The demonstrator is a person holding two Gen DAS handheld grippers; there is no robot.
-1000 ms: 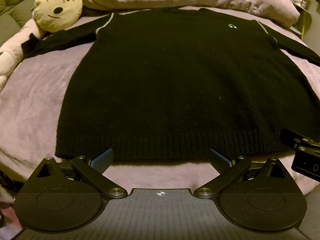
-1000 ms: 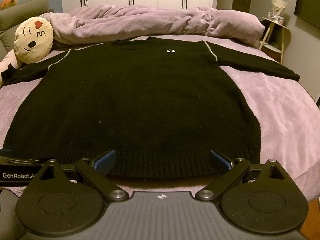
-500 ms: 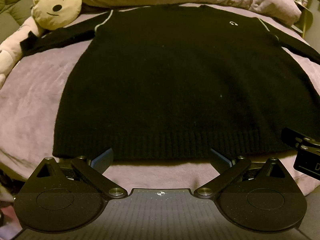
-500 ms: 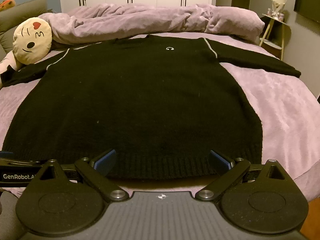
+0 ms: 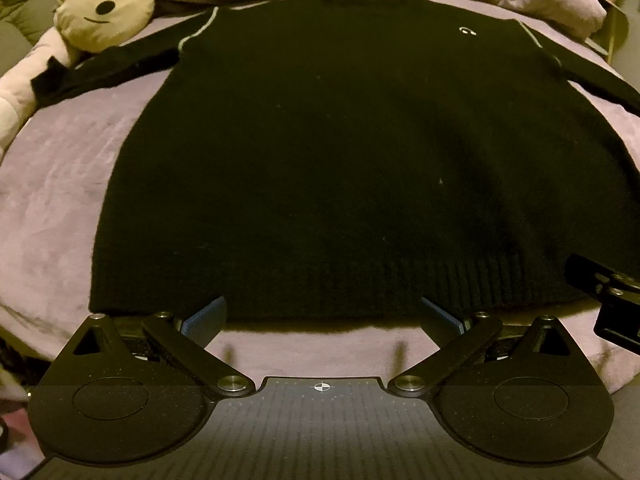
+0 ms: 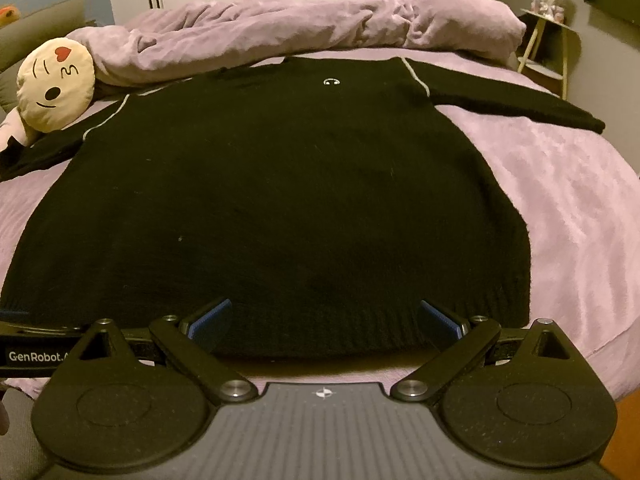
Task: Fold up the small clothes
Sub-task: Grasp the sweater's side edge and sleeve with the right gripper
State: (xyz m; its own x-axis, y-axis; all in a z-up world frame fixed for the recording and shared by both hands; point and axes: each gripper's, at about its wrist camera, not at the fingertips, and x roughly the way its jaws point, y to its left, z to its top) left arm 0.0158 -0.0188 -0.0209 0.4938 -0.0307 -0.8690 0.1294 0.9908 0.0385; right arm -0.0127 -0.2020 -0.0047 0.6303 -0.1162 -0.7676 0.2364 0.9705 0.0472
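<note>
A black knitted sweater [image 5: 340,160] lies flat and face up on the purple bed, sleeves spread to both sides, ribbed hem nearest me; it also fills the right wrist view [image 6: 280,200]. My left gripper [image 5: 322,316] is open and empty, its blue-padded fingers at the hem's left half. My right gripper [image 6: 324,320] is open and empty, its fingers over the hem's right half. The right gripper's body shows at the right edge of the left wrist view [image 5: 608,296].
A cream plush face pillow [image 6: 56,84] lies at the sweater's left sleeve. A bunched purple duvet [image 6: 300,32] lies behind the collar. A small side table [image 6: 548,48] stands at the far right. The bed edge [image 6: 600,340] drops off at the right.
Both grippers have moved forward and lower toward the sweater's hem; the fingers now reach its ribbed edge. Both stay open.
</note>
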